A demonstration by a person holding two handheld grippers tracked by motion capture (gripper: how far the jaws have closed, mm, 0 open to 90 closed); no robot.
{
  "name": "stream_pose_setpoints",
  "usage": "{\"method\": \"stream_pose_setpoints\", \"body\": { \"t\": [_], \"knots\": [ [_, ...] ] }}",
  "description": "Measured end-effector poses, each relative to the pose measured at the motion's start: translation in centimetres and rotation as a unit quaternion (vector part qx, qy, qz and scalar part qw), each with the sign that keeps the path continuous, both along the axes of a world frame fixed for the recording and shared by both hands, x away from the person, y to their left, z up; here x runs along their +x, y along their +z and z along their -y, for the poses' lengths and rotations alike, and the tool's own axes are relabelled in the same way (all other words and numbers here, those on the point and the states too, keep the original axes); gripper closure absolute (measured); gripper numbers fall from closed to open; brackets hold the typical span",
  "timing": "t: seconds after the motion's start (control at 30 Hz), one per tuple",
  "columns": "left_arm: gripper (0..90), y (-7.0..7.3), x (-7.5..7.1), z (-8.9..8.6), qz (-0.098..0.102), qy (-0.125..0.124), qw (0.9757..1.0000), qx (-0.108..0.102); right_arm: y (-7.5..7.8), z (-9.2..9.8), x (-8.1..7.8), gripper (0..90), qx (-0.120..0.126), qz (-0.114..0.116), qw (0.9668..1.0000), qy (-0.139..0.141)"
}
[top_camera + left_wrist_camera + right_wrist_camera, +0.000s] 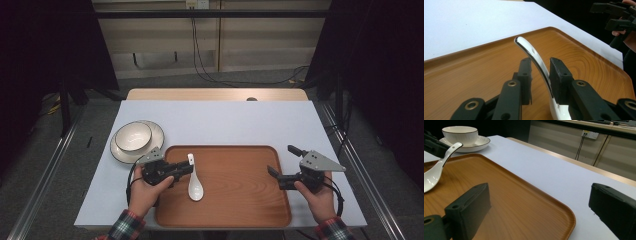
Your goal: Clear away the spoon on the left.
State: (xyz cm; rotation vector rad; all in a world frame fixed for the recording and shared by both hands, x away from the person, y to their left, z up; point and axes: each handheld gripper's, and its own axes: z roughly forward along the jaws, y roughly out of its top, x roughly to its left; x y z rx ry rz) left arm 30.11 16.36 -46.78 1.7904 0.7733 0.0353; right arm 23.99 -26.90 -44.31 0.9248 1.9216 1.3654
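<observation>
**On the counter: a spoon between gripper jaws**

Across the white counter (pixel 225 120) lies a wooden tray (pixel 240 200), with a bowl (pixel 133 136) on a plate (pixel 156 134) beside it. The left gripper (pixel 540 75) has narrowed around the white spoon (pixel 194 181) handle; one jaw touches, the other stands slightly off. The right gripper (pixel 283 161) waits wide open, empty. Likely next: firm grip, lift.

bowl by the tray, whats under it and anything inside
The bowl sits on a white plate on the table, beside the tray. Its inside looks empty from above. The plate's middle is covered by the bowl.
</observation>
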Motion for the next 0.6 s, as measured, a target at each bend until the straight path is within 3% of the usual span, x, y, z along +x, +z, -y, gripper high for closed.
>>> {"method": "stream_pose_setpoints", "body": {
  "t": [0.6],
  "knots": [
    [68.1, -0.06, 0.09, -0.11, -0.003, 0.006, 0.9999, 0.009, -0.01, -0.02, -0.02, 3.4, -0.001, -0.002, 1.0, 0.0]
  ]
}}
